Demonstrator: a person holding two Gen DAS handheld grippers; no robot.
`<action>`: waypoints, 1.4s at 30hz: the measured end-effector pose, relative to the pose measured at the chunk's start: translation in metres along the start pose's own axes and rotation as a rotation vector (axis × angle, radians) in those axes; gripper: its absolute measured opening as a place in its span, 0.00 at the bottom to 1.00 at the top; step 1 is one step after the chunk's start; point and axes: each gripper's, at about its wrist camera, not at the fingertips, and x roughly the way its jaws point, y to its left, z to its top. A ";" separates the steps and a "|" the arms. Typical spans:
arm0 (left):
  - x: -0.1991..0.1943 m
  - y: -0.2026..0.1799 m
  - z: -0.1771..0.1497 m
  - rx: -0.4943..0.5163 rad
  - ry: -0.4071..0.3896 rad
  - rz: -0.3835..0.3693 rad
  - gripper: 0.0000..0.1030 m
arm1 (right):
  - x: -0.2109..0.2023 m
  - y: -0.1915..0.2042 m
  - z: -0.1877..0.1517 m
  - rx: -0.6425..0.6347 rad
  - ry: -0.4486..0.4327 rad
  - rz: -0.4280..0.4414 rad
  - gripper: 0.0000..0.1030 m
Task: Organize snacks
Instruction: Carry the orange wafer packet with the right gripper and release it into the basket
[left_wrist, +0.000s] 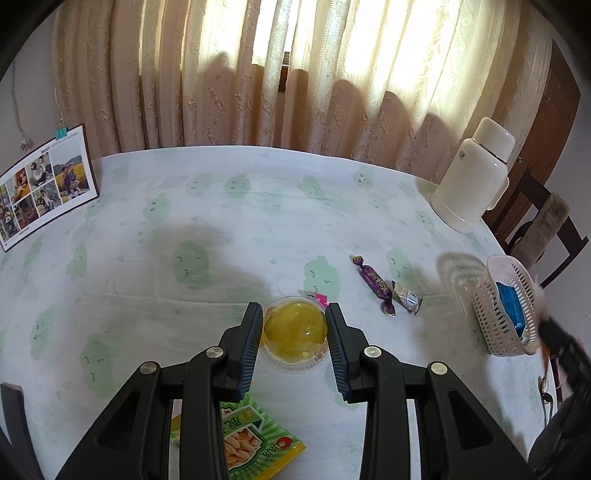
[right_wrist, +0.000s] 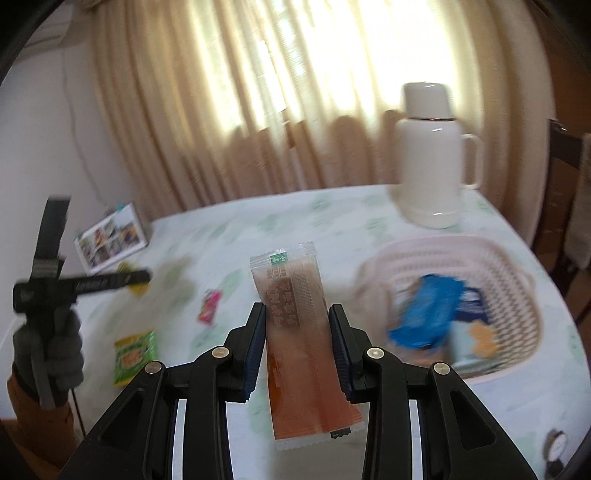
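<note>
My left gripper (left_wrist: 293, 314) is shut on a clear jelly cup (left_wrist: 295, 332) with yellow filling, low over the tablecloth. My right gripper (right_wrist: 297, 314) is shut on a long orange-brown snack packet (right_wrist: 295, 332), held above the table to the left of a white lattice basket (right_wrist: 443, 251). Blue packets (right_wrist: 424, 314) lie in that basket. A purple twist candy (left_wrist: 375, 284), a small silver wrapper (left_wrist: 406, 297) and a tiny pink candy (left_wrist: 319, 298) lie loose on the cloth. Under my left fingers a green snack bag (left_wrist: 251, 439) lies flat.
A white thermos jug (left_wrist: 472, 173) stands at the back right, beyond the basket (left_wrist: 506, 310). A photo calendar (left_wrist: 44, 188) leans at the table's left edge. A dark wooden chair (left_wrist: 539, 221) sits off the right side. Curtains hang behind the table.
</note>
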 end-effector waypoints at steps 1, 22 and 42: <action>0.000 -0.002 0.000 0.003 0.000 -0.001 0.30 | -0.002 -0.007 0.002 0.015 -0.011 -0.016 0.34; 0.000 -0.044 0.002 0.075 0.013 -0.016 0.30 | 0.006 -0.130 0.007 0.325 -0.093 -0.159 0.43; 0.013 -0.138 -0.006 0.242 0.060 -0.090 0.31 | -0.009 -0.099 -0.020 0.081 -0.035 -0.189 0.47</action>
